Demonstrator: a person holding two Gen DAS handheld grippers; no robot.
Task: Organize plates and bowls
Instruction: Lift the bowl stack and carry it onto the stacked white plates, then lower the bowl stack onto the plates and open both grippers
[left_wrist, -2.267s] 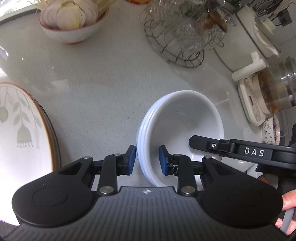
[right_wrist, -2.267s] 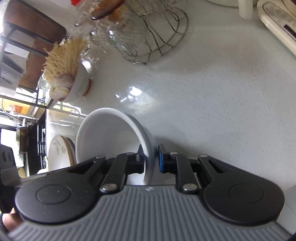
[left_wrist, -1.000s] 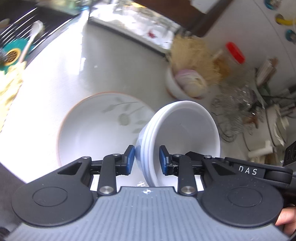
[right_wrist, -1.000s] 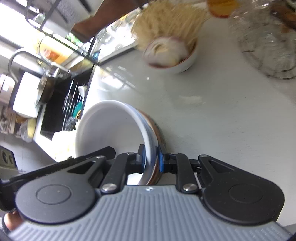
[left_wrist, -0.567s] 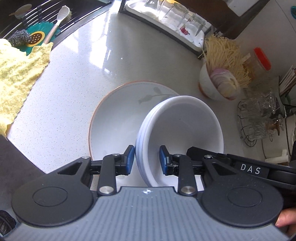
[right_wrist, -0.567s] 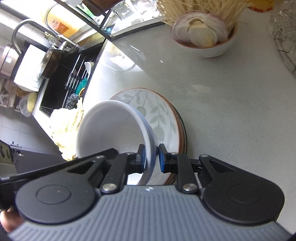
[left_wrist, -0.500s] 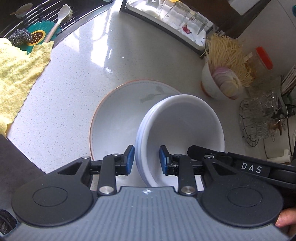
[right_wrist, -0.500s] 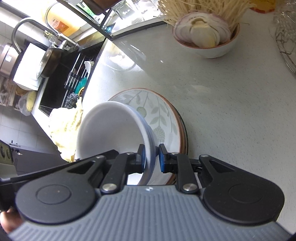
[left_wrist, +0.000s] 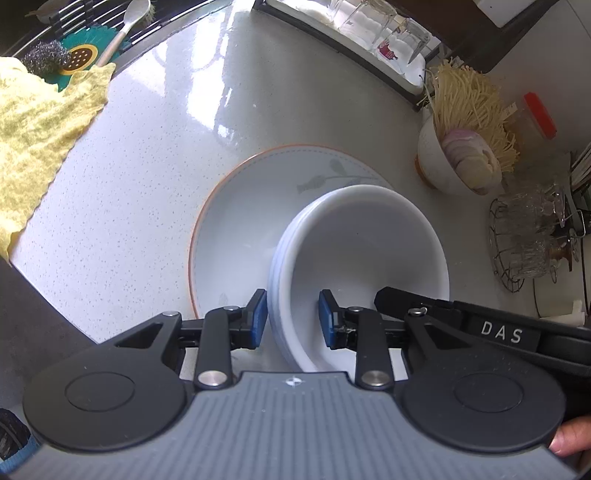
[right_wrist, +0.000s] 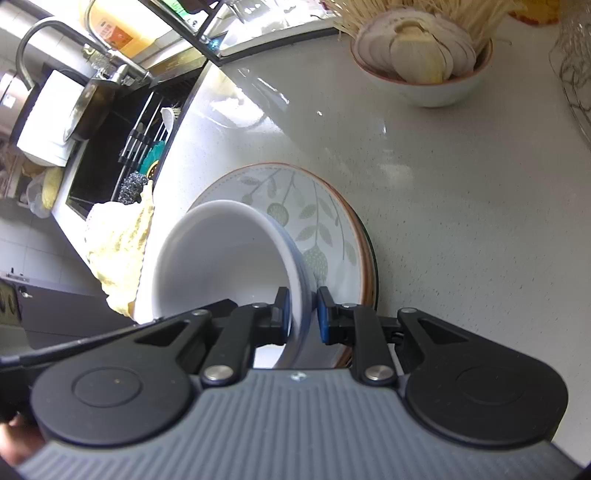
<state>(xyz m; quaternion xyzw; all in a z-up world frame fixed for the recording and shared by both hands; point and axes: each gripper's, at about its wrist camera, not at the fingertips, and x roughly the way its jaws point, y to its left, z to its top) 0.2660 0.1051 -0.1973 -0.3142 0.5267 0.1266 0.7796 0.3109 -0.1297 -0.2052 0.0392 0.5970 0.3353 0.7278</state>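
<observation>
A stack of white bowls (left_wrist: 364, 254) is held over a leaf-patterned plate with an orange rim (left_wrist: 240, 221) on the white counter. My left gripper (left_wrist: 291, 319) straddles the stack's near rim, its blue pads a little apart from the wall. My right gripper (right_wrist: 301, 314) is shut on the opposite rim of the white bowls (right_wrist: 221, 258), above the patterned plate (right_wrist: 325, 236). The right gripper's arm shows at the right of the left wrist view. Whether the bowls touch the plate is hidden.
A bowl of sliced onion with dry noodles (left_wrist: 461, 162) stands behind the plate. A wire basket of glassware (left_wrist: 532, 240) is at the right. A yellow cloth (left_wrist: 33, 122) lies by the sink (right_wrist: 110, 155). A rack with glasses (left_wrist: 369, 29) lines the back.
Both grippers carried the bowl stack left from beside the wire basket to over the patterned plate. In the last half second the left pads spread slightly off the rim.
</observation>
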